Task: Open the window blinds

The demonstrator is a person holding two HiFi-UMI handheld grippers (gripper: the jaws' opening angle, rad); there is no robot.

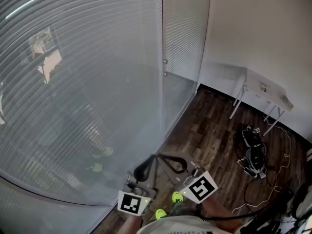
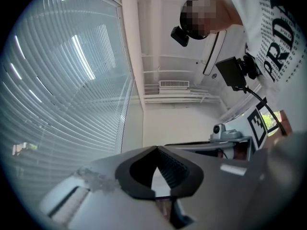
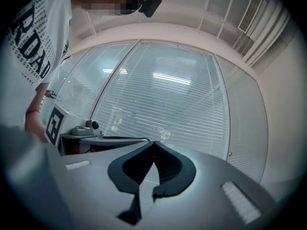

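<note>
So: window blinds [image 1: 73, 72] are down over the big pane on the left side of the room, slats horizontal and packed tight, full coverage top to bottom. A second, narrower blind panel [image 1: 183, 33] sits just beyond a vertical frame post [image 1: 162, 82], running into the corner. From the left gripper view the blinds [image 2: 62, 95] fill the left side; from the right gripper view they [image 3: 168, 99] span almost the whole background.

Left gripper [image 1: 145, 165] is low in front of the person, aimed at the base of the post, near the glass but apart from it. Its jaws are together at the tips, nothing between them [image 2: 156, 148]. Right gripper [image 1: 174, 162] sits just beside it, jaws likewise pressed together and empty [image 3: 153, 143]. Both grippers tilt slightly upward (marker cubes face up at the head camera).

Green shoes [image 1: 176, 197] are just below the grippers, with faint green reflections low on the pane. Dark wooden floor [image 1: 214, 130] runs right to a white wall [image 1: 253, 28]. A small white bench [image 1: 265, 89] stands against that wall. Dark bags [image 1: 253, 152] and a loose white cable [image 1: 273, 179] lie on the floor near it, well apart from the blinds.
</note>
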